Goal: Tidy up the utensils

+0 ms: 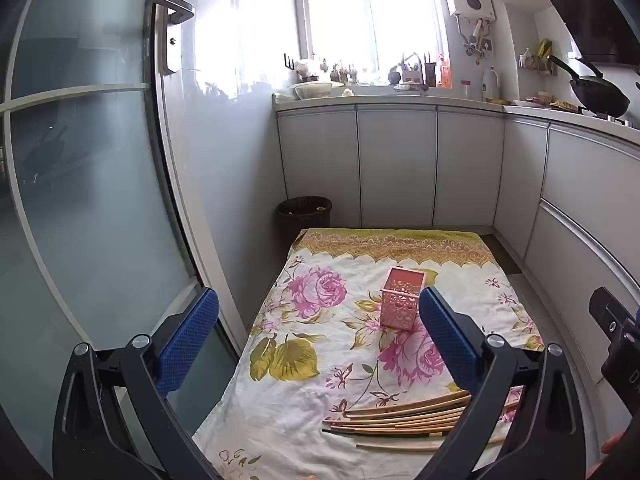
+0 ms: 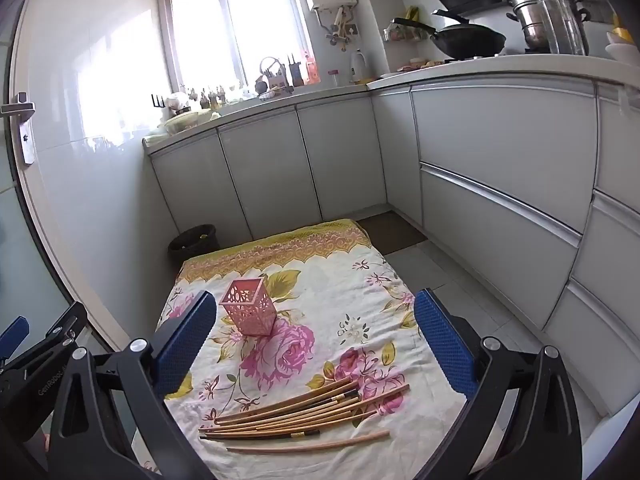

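- While both hover above the flowered cloth [image 2: 360, 280], the left gripper [image 1: 320, 340] and right gripper [image 2: 316, 344] gape wide — holding nothing.
- Chopsticks [image 2: 296, 416] lie bundled at the cloth's near end.
- The pink holder [image 2: 249, 312] stands upright farther back — well apart from them.

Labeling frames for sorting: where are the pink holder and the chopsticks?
pink holder [image 2: 249, 310], right wrist view, on its front perforated wall.
chopsticks [image 2: 288, 414], right wrist view, on the middle of the pile.
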